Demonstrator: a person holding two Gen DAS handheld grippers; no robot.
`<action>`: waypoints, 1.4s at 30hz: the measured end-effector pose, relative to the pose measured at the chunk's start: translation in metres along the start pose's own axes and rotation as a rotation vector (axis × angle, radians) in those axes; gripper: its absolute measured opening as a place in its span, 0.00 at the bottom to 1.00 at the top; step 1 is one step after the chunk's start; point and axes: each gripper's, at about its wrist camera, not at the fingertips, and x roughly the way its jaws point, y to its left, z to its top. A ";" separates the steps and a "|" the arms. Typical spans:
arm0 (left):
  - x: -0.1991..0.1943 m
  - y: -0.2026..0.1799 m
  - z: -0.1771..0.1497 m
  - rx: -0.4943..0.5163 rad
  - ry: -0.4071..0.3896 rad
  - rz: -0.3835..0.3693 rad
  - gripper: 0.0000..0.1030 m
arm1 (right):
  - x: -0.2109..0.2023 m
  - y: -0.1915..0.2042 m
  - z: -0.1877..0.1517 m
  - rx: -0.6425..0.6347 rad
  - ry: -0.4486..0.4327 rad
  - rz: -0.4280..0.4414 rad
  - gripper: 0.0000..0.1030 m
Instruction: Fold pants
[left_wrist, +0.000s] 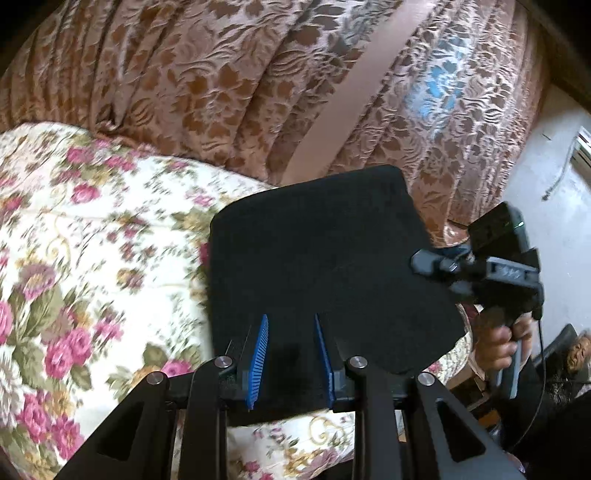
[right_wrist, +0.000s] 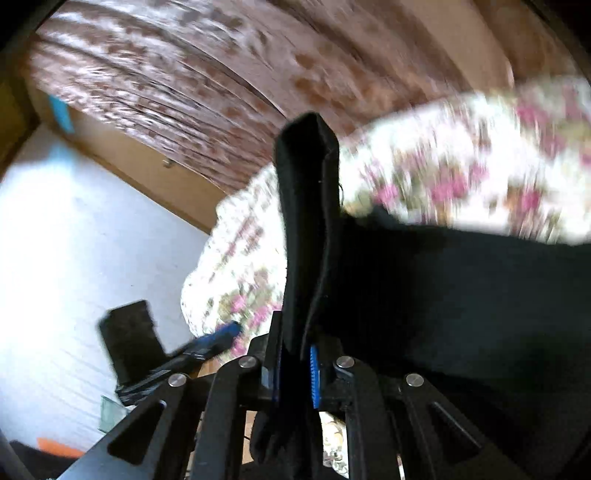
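Nearest the left wrist camera, the left gripper (left_wrist: 291, 356) has its blue-padded fingers (left_wrist: 258, 360) spread apart, with black cloth lying between and under them but not pinched. That cloth is the pants (left_wrist: 325, 251), already a compact, flat-looking rectangle stretching forward from the fingertips over the floral bedcover (left_wrist: 85, 240), which fills the space to the gripper's left. Beyond the pants rises a brown patterned sofa back (left_wrist: 229, 85). To the right, at the pants' far edge, the right gripper (left_wrist: 428, 262) meets the cloth.

From its own camera, the right gripper (right_wrist: 295, 369) is clamped on the pants (right_wrist: 308, 221): a thick, layered edge stands up between its closed fingers, and the rest of the garment drops away to its right.

Judging by the layered edge and tidy outline, most folds seem done; what probably remains is laying this held edge down, perhaps one last fold, then smoothing and letting go.
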 end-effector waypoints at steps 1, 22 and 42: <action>0.002 -0.004 0.003 0.005 -0.003 -0.019 0.25 | -0.014 0.008 0.004 -0.026 -0.026 -0.011 0.11; 0.110 -0.093 -0.026 0.246 0.253 0.121 0.31 | -0.105 -0.173 -0.038 0.312 -0.095 -0.336 0.11; 0.100 -0.132 -0.035 0.339 0.213 0.249 0.34 | -0.103 -0.046 -0.045 -0.044 -0.189 -0.602 0.23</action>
